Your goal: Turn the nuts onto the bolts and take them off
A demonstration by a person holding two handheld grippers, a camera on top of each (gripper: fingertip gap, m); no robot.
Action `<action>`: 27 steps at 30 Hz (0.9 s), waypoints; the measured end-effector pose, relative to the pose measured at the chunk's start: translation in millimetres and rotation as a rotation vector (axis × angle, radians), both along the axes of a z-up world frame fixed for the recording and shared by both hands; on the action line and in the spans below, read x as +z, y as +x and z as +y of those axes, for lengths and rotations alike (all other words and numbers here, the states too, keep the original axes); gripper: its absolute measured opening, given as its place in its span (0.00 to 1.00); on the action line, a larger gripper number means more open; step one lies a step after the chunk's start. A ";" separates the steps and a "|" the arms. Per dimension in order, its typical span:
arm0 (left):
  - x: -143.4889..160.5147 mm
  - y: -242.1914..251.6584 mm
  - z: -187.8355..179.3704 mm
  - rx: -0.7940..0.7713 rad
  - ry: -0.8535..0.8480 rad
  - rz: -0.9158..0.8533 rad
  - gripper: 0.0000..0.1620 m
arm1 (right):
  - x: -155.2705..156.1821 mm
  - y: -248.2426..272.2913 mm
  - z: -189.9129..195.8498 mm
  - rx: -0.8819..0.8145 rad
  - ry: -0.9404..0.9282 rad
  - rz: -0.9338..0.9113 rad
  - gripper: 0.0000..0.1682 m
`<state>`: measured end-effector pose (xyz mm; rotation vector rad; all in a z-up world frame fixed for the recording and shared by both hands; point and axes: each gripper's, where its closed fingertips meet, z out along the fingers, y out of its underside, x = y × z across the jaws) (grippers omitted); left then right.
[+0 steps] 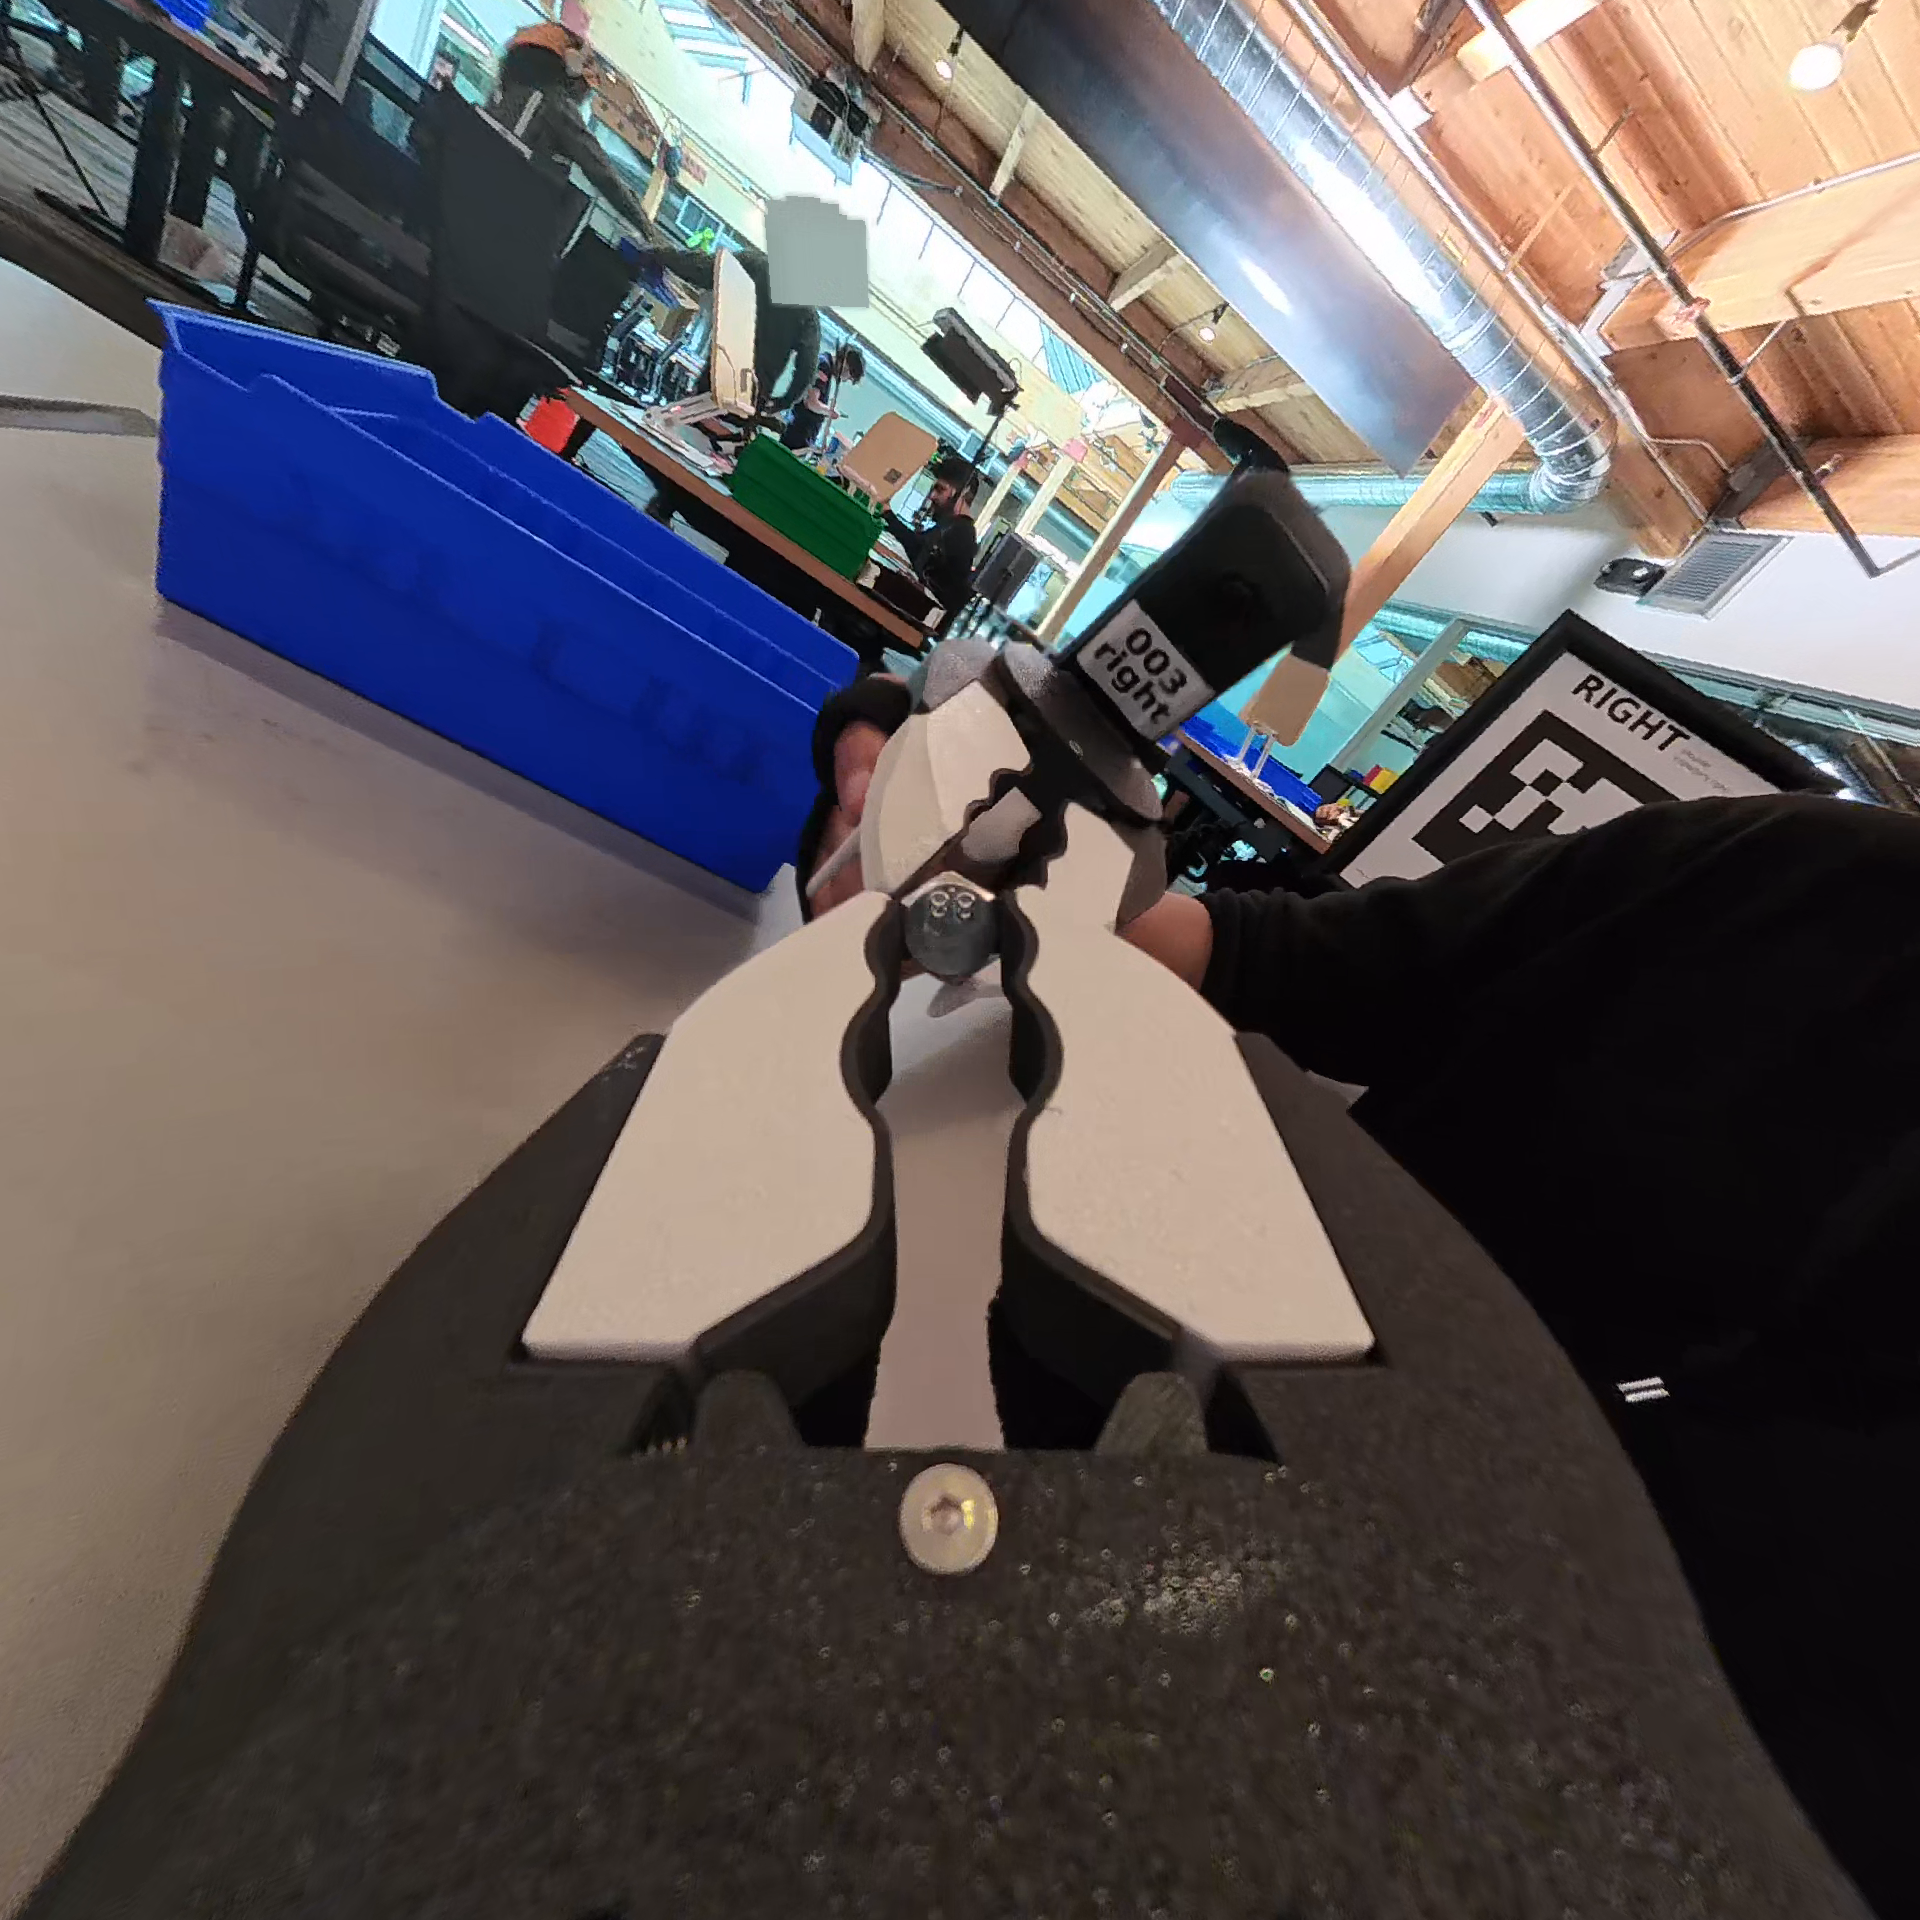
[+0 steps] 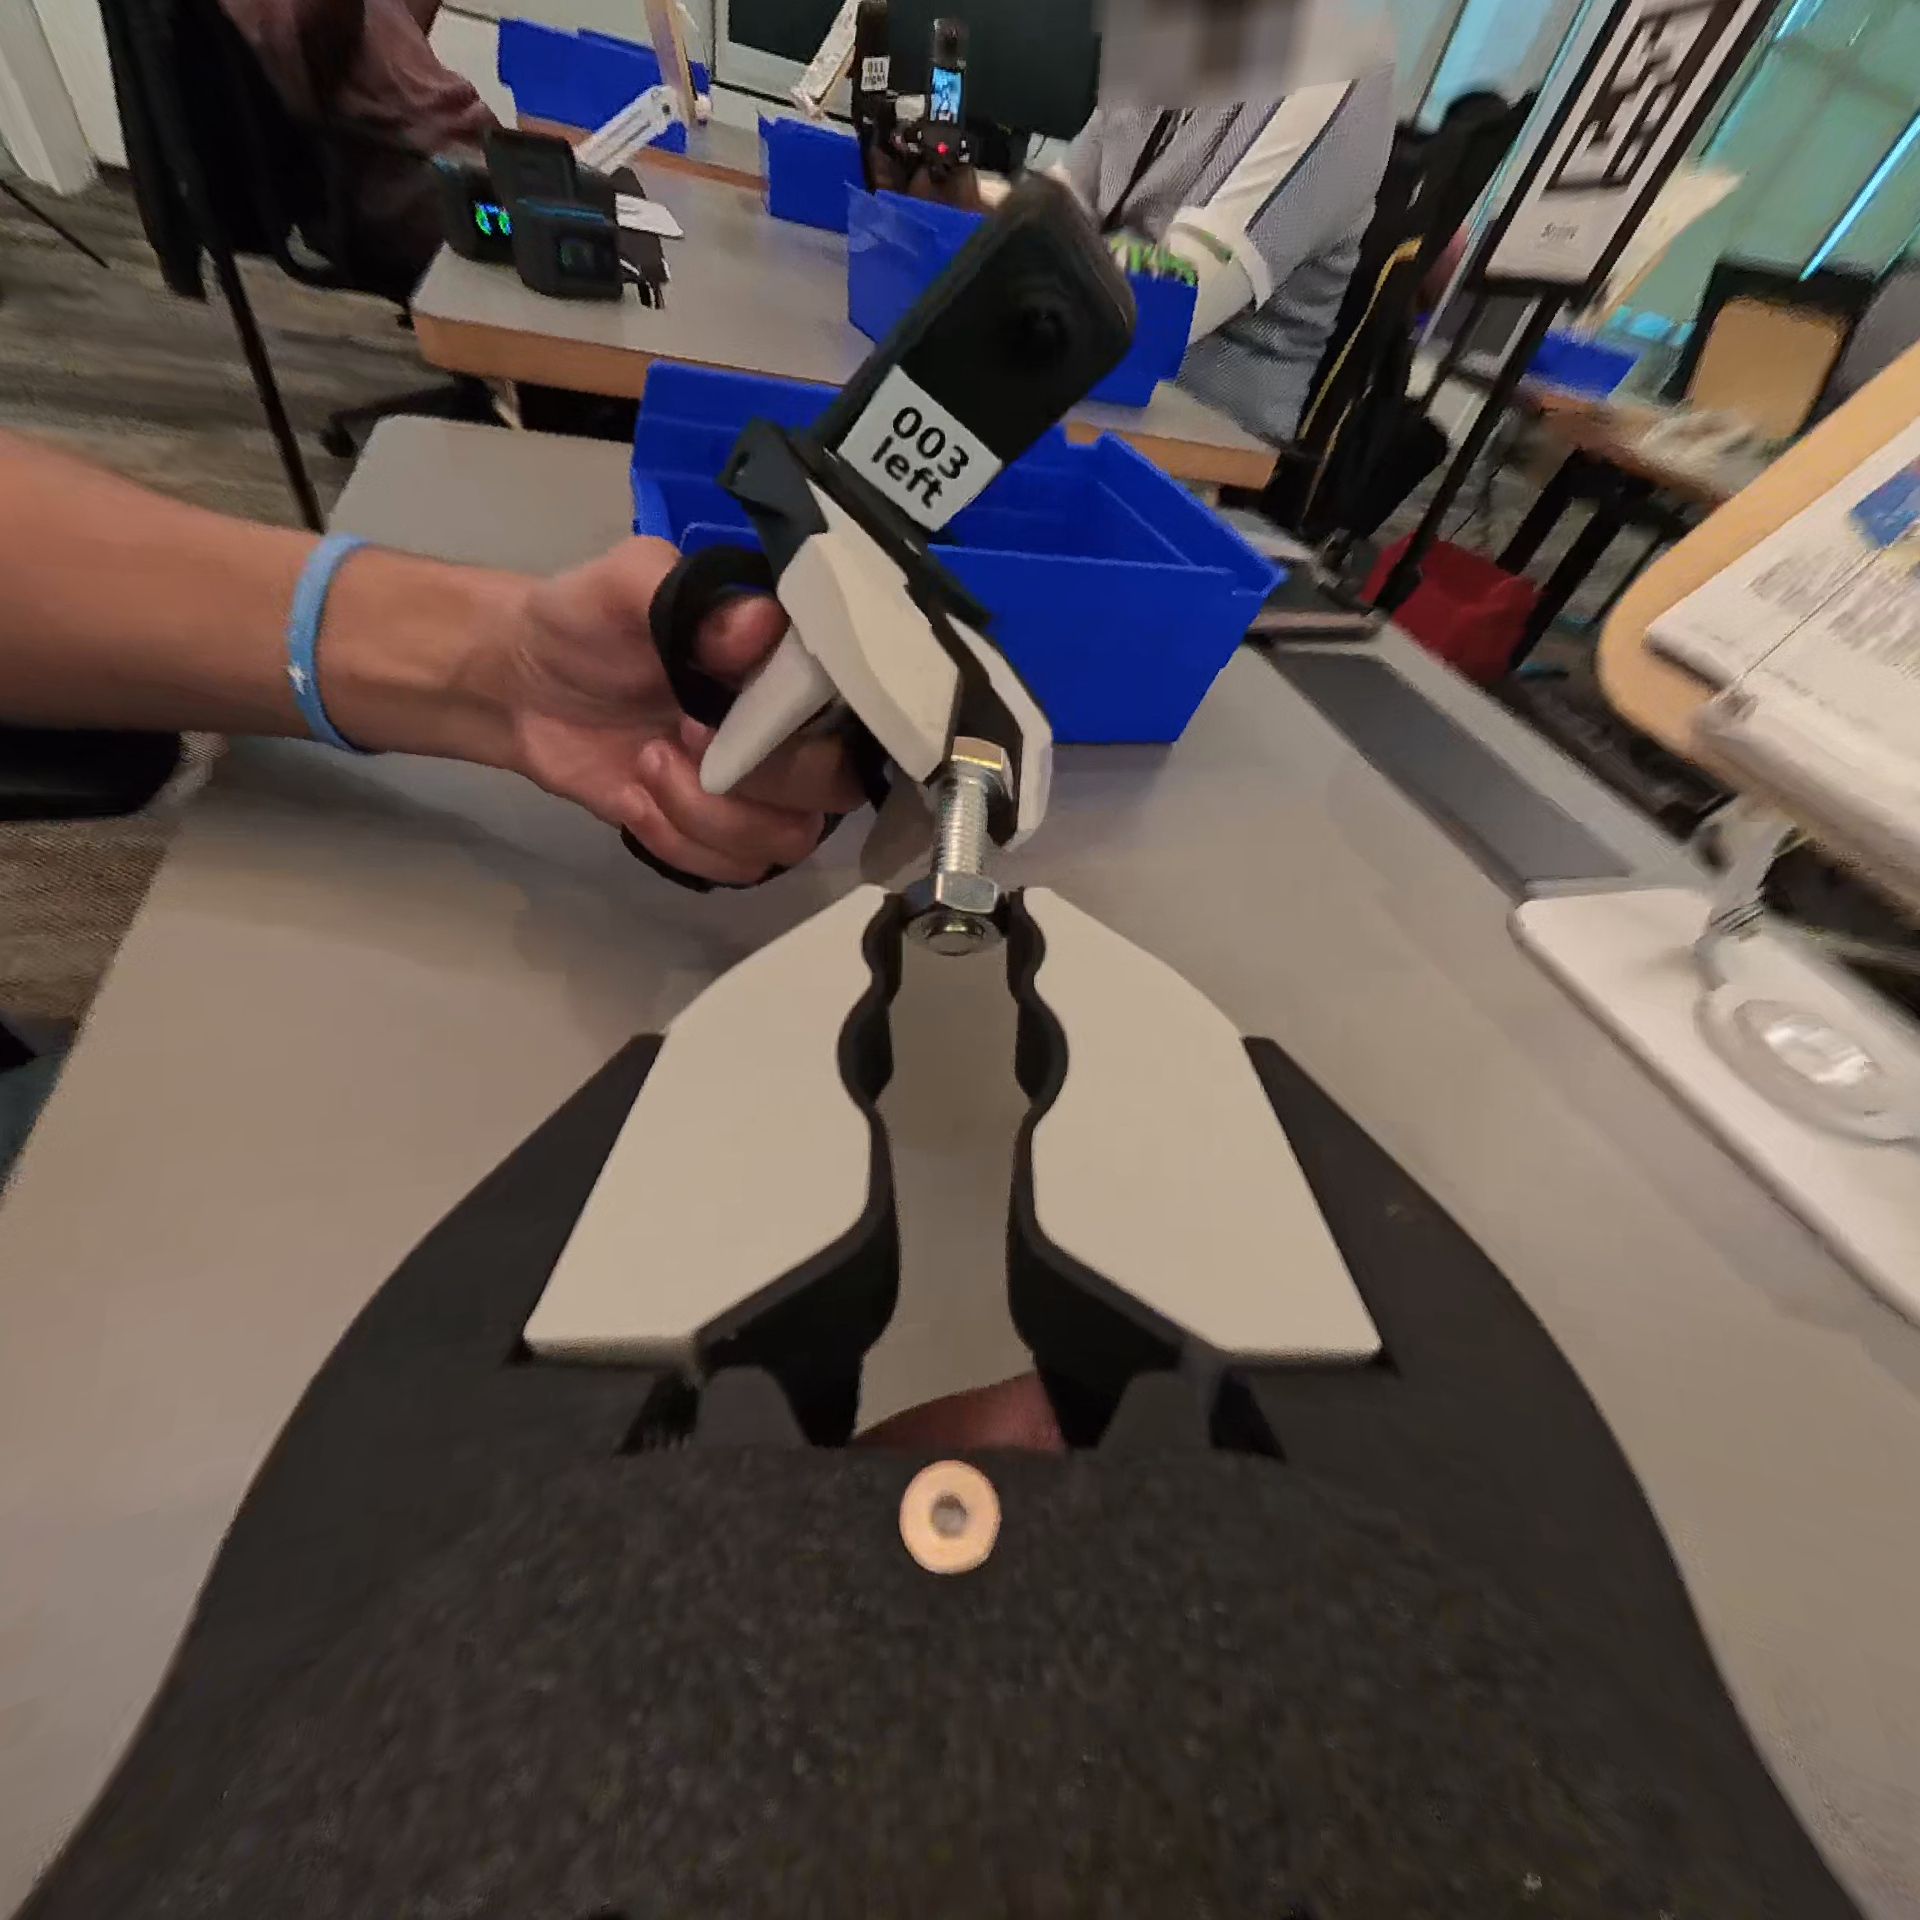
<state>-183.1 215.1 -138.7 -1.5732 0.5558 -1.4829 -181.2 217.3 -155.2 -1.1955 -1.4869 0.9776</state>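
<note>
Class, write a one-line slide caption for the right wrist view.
Right hand-held gripper grips a nut on a bolt held by the left hand-held gripper.

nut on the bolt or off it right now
On. In the right wrist view the nut sits at the tip of the bolt, threads showing above it. The right gripper pinches it; the left gripper holds the bolt head.

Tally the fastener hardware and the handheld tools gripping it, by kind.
Silver threaded steel bolt: 1
Silver hexagonal steel nut: 1
White-and-black handheld left gripper: 1
White-and-black handheld right gripper: 1
Total: 4
</note>
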 end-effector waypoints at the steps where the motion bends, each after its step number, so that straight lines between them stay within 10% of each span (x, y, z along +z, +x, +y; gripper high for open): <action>1: -0.8 -0.5 1.0 0.009 0.002 0.010 0.10 | -1.3 -0.7 0.0 0.010 -0.094 -0.015 0.11; 6: 11.9 -6.8 1.2 0.041 0.040 -0.023 0.10 | 22.6 -5.4 -2.5 0.272 -1.260 0.096 0.11; 8: 11.0 -8.5 2.0 0.058 0.049 0.002 0.10 | 21.4 -7.1 -3.8 0.334 -1.447 0.122 0.11; 11: 11.2 -13.5 2.8 0.060 0.038 -0.019 0.10 | 17.3 -12.0 -9.5 0.294 -1.241 0.137 0.14; 20: 9.4 -9.2 2.1 0.033 0.023 -0.033 0.10 | 3.7 -6.7 6.8 -0.141 0.194 0.023 0.24; 24: 6.0 -5.0 2.2 0.025 0.011 -0.029 0.10 | 6.7 -5.7 4.6 -0.146 0.199 0.030 0.11; 27: 9.5 -5.8 0.1 0.018 0.022 -0.037 0.10 | 11.9 -6.5 -2.1 0.013 -0.342 0.045 0.11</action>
